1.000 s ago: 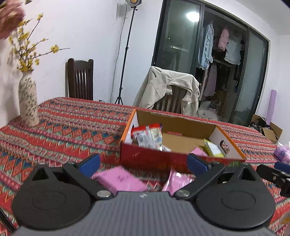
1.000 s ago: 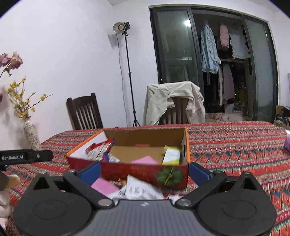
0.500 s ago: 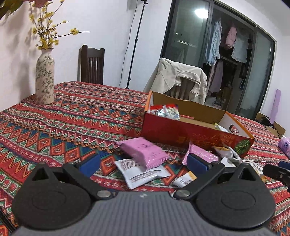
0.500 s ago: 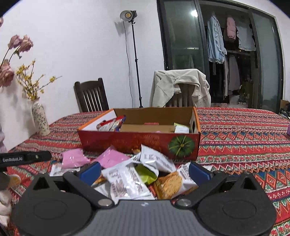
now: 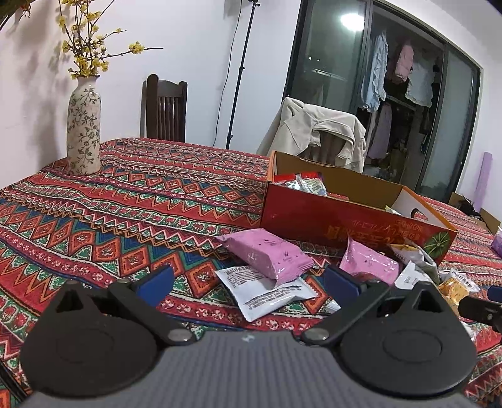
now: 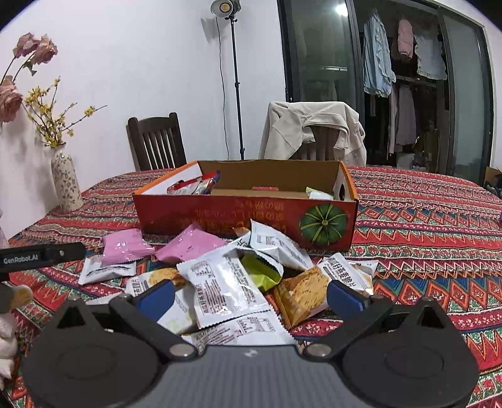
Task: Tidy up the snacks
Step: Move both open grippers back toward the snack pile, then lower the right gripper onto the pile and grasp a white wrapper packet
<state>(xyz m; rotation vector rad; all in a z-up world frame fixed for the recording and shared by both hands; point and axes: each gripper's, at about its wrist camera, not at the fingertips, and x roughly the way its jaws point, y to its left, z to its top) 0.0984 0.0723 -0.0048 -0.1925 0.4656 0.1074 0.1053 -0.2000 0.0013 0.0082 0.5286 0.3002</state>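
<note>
Even indoor light. A studio lamp (image 6: pixel 225 5) glows at the top, and a ceiling light glares in the dark glass door (image 6: pixel 317 75). Flowers (image 5: pixel 91 59) cast soft shadows on the white wall (image 5: pixel 188 40). Fisheye bends the edges; corners vignette black. Focus is sharp.

Low wrist views (shared box (image 5: pixel 345 216))

Both grippers (image 5: pixel 248 276) (image 6: pixel 250 293) agape (fingers empty)
</note>
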